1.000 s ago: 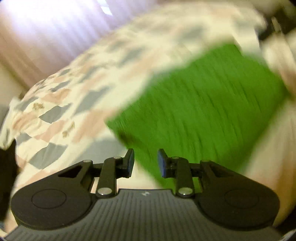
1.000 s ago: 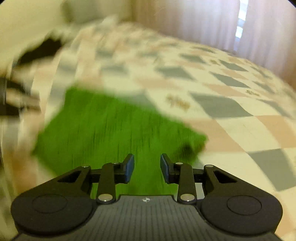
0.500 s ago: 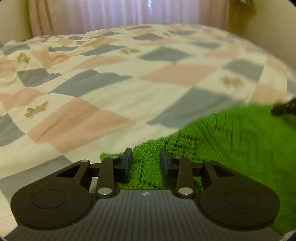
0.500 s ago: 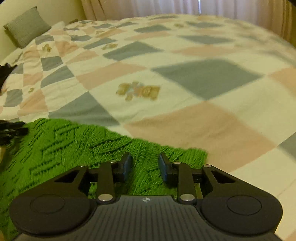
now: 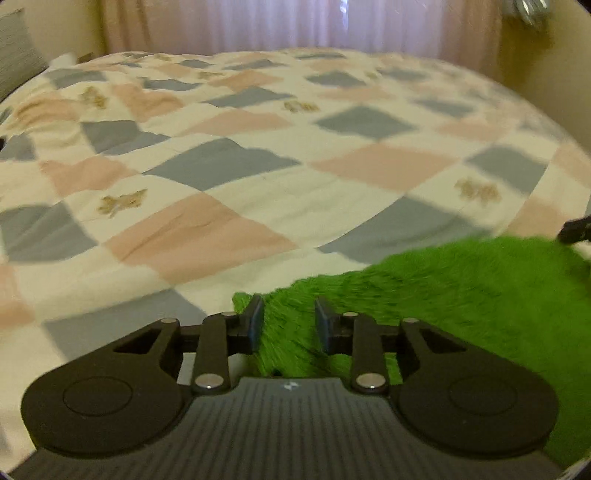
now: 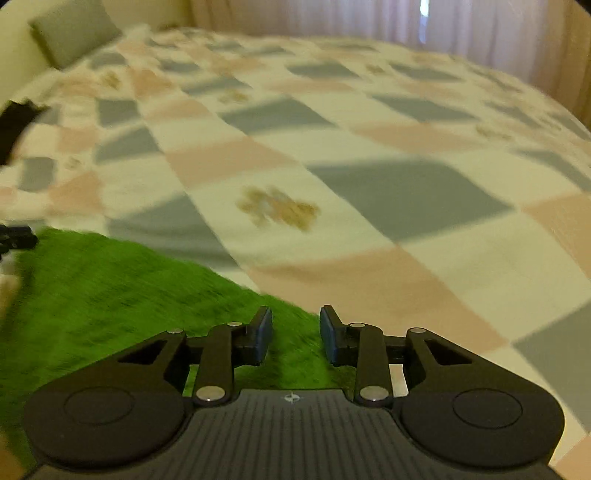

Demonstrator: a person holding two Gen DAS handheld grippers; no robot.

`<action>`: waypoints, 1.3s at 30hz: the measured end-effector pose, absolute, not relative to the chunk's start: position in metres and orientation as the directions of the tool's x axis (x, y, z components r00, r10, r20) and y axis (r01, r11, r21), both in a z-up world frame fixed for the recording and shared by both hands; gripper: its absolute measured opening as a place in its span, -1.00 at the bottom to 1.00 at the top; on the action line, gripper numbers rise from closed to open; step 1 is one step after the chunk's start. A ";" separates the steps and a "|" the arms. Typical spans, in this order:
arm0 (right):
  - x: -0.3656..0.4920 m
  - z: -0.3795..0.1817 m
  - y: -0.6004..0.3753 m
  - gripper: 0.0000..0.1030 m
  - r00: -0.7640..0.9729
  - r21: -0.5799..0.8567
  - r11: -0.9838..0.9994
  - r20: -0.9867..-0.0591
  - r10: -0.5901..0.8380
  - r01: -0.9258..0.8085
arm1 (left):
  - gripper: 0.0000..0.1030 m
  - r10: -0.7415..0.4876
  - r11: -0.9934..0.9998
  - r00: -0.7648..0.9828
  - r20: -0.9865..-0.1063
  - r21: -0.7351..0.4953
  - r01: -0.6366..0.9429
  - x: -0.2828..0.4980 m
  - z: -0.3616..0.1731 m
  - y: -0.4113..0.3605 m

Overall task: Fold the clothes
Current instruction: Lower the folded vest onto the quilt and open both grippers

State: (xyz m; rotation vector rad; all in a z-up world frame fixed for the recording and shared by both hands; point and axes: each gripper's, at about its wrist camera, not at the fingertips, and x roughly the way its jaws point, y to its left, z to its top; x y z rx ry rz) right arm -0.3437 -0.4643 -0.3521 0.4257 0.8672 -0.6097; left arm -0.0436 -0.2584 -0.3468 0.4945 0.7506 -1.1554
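A bright green knitted garment (image 5: 461,295) lies on the patchwork quilt (image 5: 258,166), spreading right in the left wrist view. My left gripper (image 5: 288,325) is shut on its near left corner, with fabric bunched between the pads. In the right wrist view the same garment (image 6: 110,288) spreads left, and my right gripper (image 6: 295,334) is shut on its near right corner. Each view catches the other gripper's black tip at its edge: the right gripper (image 5: 576,232) and the left gripper (image 6: 18,236). The garment's near part is hidden under the gripper bodies.
The quilt (image 6: 369,184) of pink, grey and cream squares runs far ahead of both grippers. A grey pillow (image 6: 74,33) rests at the far left by the wall. Something black (image 6: 18,122) lies at the left edge. Pale curtains (image 5: 295,22) hang behind the bed.
One second ago the garment was swinging through the air, held by both grippers. It has come down flat on the quilt, and both grippers have dropped low, facing along the bed.
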 end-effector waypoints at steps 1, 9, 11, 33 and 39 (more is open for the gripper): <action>-0.345 -0.346 -0.460 -0.25 0.523 0.115 0.777 -0.798 -0.299 0.619 | -0.52 -0.641 0.351 0.188 -0.744 -0.067 0.934 -0.054 -0.338 -0.246; -0.350 -0.389 -0.450 -0.13 0.514 0.113 0.930 -0.853 -0.090 0.350 | -0.51 -0.434 0.588 0.257 -0.864 -0.055 0.807 -0.160 -0.377 -0.178; -0.348 -0.382 -0.453 -0.14 0.523 0.104 0.958 -0.851 -0.053 0.266 | -0.52 -0.375 0.673 0.350 -0.858 0.008 0.740 -0.178 -0.377 -0.179; -0.399 -0.314 -0.457 0.02 0.539 0.147 0.981 -0.820 0.192 -0.125 | -0.16 0.020 0.942 0.332 -0.943 0.130 0.311 -0.342 -0.302 -0.225; -0.396 -0.311 -0.456 0.02 0.534 0.138 0.981 -0.824 0.190 -0.136 | -0.11 0.033 0.952 0.340 -0.940 0.133 0.276 -0.342 -0.297 -0.221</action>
